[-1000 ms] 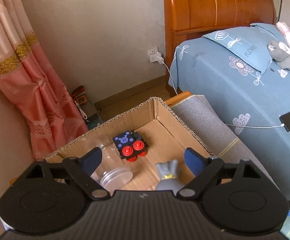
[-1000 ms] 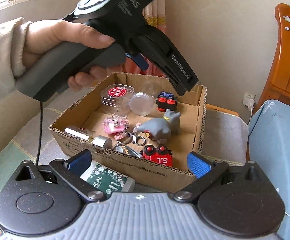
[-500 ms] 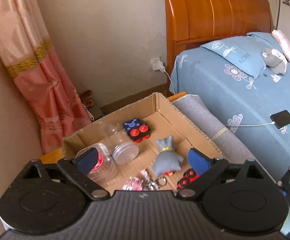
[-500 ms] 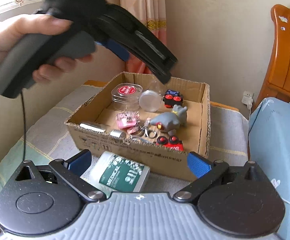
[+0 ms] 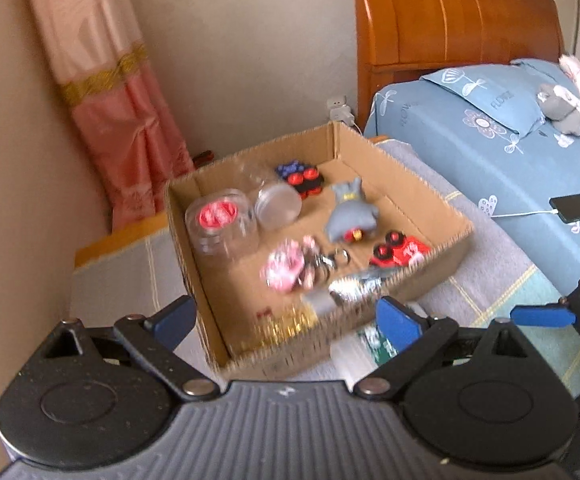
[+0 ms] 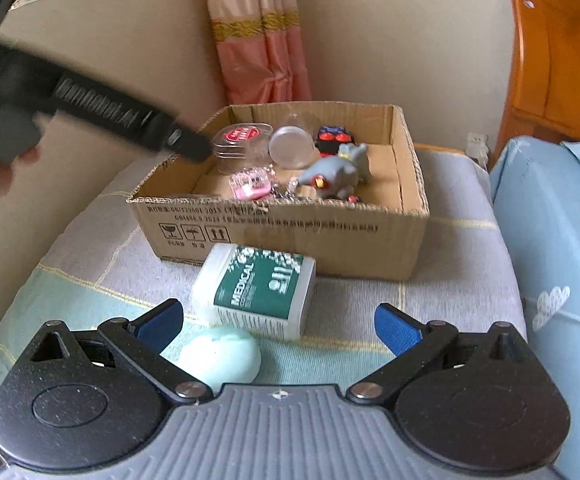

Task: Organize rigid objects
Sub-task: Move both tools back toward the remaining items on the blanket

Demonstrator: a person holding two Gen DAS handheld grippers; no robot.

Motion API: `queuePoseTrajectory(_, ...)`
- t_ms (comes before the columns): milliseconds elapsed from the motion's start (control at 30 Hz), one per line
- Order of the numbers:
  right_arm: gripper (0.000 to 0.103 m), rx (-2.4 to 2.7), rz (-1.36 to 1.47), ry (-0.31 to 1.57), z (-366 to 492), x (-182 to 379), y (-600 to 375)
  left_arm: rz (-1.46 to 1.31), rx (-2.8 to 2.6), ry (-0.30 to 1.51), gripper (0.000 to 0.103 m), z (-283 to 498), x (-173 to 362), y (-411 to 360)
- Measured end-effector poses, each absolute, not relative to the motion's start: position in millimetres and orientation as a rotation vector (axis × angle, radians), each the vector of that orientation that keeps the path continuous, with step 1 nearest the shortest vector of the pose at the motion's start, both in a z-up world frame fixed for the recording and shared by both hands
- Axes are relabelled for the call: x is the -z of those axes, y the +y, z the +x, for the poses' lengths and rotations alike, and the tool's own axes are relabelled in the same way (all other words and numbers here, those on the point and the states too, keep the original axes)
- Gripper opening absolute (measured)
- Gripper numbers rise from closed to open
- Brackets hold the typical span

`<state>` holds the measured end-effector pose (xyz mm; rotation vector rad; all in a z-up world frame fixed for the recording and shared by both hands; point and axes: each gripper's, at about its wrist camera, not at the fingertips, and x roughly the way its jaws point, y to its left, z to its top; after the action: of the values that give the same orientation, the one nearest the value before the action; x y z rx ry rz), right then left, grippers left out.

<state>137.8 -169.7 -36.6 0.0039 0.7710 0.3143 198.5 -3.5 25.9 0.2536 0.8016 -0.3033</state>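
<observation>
A cardboard box (image 6: 286,236) sits on a pale checked cloth (image 6: 458,280), the landmark for all else here. Left of the box, the left gripper (image 5: 286,320) hangs above the cloth, blurred in the right wrist view, its blue-padded fingers (image 5: 398,322) spread wide and holding nothing. Inside the box, from its left wall: a clear round tub with a red label (image 6: 242,142), a pink trinket (image 6: 250,186), a clear round lid (image 6: 290,152), a blue and red toy block (image 6: 334,138) and a grey toy figure (image 6: 338,174). Just in front of the box lies a white bottle with a green "MEDICAL" label (image 6: 258,292), touching its front wall; nearer the camera rests a mint-green egg-shaped piece (image 6: 226,356). The right gripper (image 6: 278,324) hovers over both, fingers (image 6: 396,326) spread, empty. Right of the box stands a blue-sheeted bed (image 6: 562,240).
</observation>
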Motion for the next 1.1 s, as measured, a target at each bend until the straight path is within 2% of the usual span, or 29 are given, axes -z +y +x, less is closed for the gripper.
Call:
queuePoseTrajectory(533, 0.103, -0.162, -0.085, 0.812, 132, 62, -171, 0.113, 0.203, 0.822, 0.097, 131, 11, 16)
queuePoseTrajectory(1100, 0.103, -0.207, -0.127, 0.846, 145, 90, -154, 0.077, 0.170, 0.872, 0.097, 129, 36, 25)
